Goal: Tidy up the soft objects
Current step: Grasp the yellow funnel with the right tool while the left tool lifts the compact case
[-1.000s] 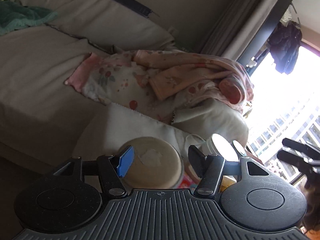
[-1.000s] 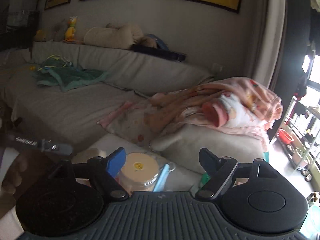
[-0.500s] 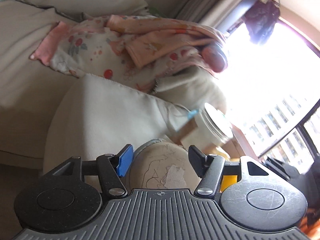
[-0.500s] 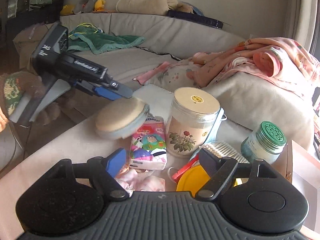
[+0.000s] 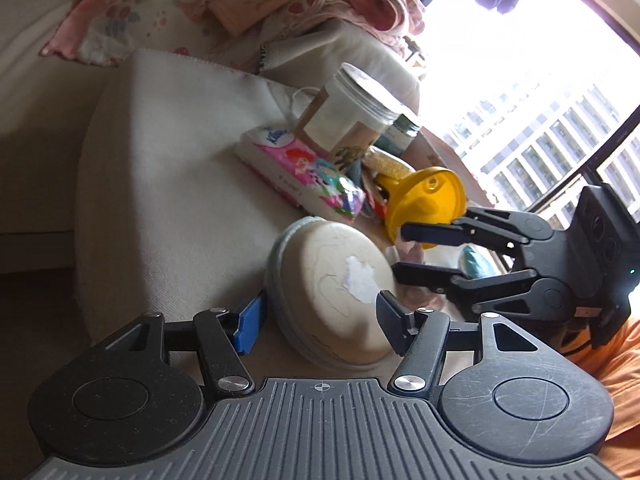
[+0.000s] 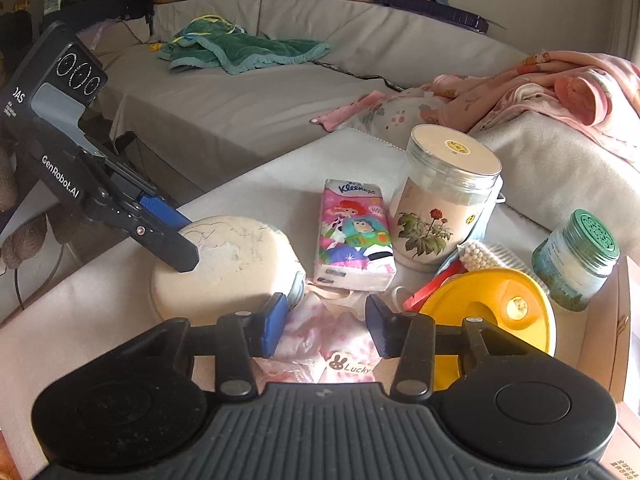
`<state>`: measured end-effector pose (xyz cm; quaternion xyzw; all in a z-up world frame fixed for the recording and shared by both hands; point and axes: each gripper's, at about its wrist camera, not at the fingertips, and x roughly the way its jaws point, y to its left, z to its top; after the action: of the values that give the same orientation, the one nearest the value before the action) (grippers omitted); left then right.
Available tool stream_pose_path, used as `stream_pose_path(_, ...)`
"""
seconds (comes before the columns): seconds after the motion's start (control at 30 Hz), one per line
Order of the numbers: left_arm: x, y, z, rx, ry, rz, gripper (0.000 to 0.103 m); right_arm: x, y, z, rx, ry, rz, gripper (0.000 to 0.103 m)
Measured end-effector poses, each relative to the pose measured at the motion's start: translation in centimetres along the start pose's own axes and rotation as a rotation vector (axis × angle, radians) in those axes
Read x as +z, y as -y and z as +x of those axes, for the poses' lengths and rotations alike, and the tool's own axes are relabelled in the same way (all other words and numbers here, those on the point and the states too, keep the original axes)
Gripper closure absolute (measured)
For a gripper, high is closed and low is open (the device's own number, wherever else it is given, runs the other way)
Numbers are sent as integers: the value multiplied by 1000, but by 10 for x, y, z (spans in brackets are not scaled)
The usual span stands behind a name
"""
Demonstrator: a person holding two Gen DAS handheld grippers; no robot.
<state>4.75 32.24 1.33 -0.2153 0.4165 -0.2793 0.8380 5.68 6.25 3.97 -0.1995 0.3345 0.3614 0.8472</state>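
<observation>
A round beige case (image 5: 336, 280) (image 6: 232, 264) rests on the white-covered table (image 5: 160, 160). My left gripper (image 5: 320, 316) (image 6: 172, 232) straddles it. Its jaws are opening, and a thin gap shows at the blue pad. A soft pink packet with a bunny label (image 6: 320, 340) lies near the table's front edge. My right gripper (image 6: 326, 326) (image 5: 400, 252) is down over it with its jaws closing. Both pads touch the packet's sides. A Kleenex tissue pack (image 6: 352, 232) (image 5: 304, 168) lies just behind the two.
A flowered jar (image 6: 444, 204), cotton swabs (image 6: 480, 256), a yellow lid (image 6: 492, 308) and a green-capped jar (image 6: 576, 260) crowd the table's right side. On the sofa behind lie a pink blanket (image 6: 520, 84) and a green towel (image 6: 240, 48).
The left gripper has carried the beige case down onto the table and its jaws have widened slightly. The right gripper has dropped to the pink packet and narrowed its jaws around it.
</observation>
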Motion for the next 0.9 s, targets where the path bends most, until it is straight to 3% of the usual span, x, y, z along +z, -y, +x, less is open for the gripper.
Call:
stream_pose_path(0.07,-3,5,2,1,27,-28,22,-6,-4,-2,-5,-1,-9,64)
stream_pose_path(0.13,-3,9,8,-9,43,-52,16,-11,-6,-3,-10,5,-20,64)
stream_pose_path(0.2,-2,9,19,-28,37,-80,16,-15,-5,-3,-9,1,-16,66)
stream_pose_path(0.3,2,5,27,-20,98,-126,19,-19,-2,-2,4,-9,-2,66)
stream_pose_path(0.4,7,8,29,-1,101,-161,25,-25,-3,-4,8,-10,-5,66)
stream_pose_path(0.47,5,17,24,24,113,-133,47,-28,-4,-11,11,4,-10,66)
stream_pose_path(0.57,-1,30,16,64,137,-129,56,-30,1,-28,12,46,-14,66)
stream_pose_path(0.63,-7,42,8,75,172,-110,59,-29,8,-43,-12,81,-6,66)
stream_pose_path(0.73,-14,69,1,167,197,-4,60,-28,22,-66,-109,136,1,59)
stream_pose_path(0.83,-17,97,0,262,210,115,61,-25,45,-72,-256,146,38,56)
stream_pose_path(0.9,-17,108,-4,280,224,148,61,-21,58,-68,-284,121,71,56)
